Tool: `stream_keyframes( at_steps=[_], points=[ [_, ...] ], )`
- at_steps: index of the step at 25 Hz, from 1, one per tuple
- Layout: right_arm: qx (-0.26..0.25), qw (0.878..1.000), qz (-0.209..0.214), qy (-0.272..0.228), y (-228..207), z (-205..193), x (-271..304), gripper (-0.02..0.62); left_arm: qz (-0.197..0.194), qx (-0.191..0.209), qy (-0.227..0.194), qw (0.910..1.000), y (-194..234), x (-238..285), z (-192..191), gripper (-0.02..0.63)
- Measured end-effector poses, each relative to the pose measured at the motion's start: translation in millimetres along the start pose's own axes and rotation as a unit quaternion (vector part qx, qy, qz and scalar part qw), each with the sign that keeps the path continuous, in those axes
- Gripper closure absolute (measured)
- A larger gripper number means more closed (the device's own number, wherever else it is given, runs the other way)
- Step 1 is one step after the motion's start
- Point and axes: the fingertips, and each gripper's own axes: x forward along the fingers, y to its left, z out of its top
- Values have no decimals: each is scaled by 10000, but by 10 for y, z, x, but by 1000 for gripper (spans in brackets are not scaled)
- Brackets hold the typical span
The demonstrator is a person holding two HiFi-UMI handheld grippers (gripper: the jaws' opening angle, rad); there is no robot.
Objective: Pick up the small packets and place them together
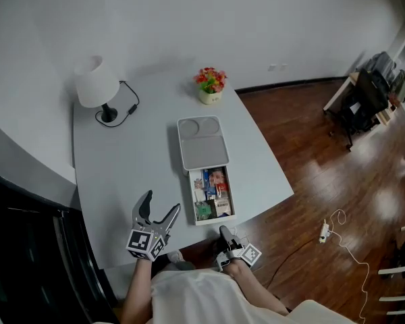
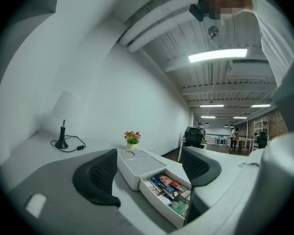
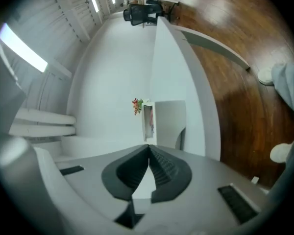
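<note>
Several small colourful packets (image 1: 212, 192) lie in the pulled-out drawer (image 1: 191, 201) of a white box (image 1: 202, 144) in the middle of the pale table (image 1: 121, 174). My left gripper (image 1: 162, 202) hovers over the table just left of the drawer, open and empty. In the left gripper view it (image 2: 149, 155) frames the box (image 2: 134, 161) and the packets (image 2: 169, 187) ahead. My right gripper (image 1: 224, 231) hangs off the table's front edge, shut with nothing in it. The right gripper view shows it (image 3: 148, 148) with pads together and the box (image 3: 167, 121) far ahead.
A white lamp (image 1: 98, 86) with a black cord stands at the table's back left. A small pot of flowers (image 1: 210, 85) sits behind the box. Wooden floor (image 1: 310, 174) lies to the right, with a cable and plug (image 1: 326, 231) on it.
</note>
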Motion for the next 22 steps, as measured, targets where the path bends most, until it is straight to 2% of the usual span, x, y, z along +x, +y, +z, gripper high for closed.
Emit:
stream_keyframes(
  at_steps=[4, 7, 9, 16, 19, 22],
  points=[
    [-1087, 9920, 72, 634, 244, 96, 123, 563, 85, -12, -46, 10000, -6, 26, 48, 207],
    [-1726, 9805, 210, 916, 462, 186, 256, 563, 149, -19, -22, 9999, -25, 37, 57, 207],
    [-2222, 9683, 353, 1089, 646, 247, 368, 563, 186, -12, 5, 9998, -51, 44, 66, 208],
    [-4085, 8982, 622, 1499, 1179, 472, 739, 557, 320, 30, 41, 9995, -168, 116, 109, 210],
    [-4650, 8700, 679, 1493, 1376, 577, 872, 557, 373, 48, 21, 9993, -205, 158, 134, 210],
    [-5039, 8470, 790, 1500, 1543, 664, 989, 557, 423, 68, -11, 9991, -238, 204, 160, 210]
  ],
)
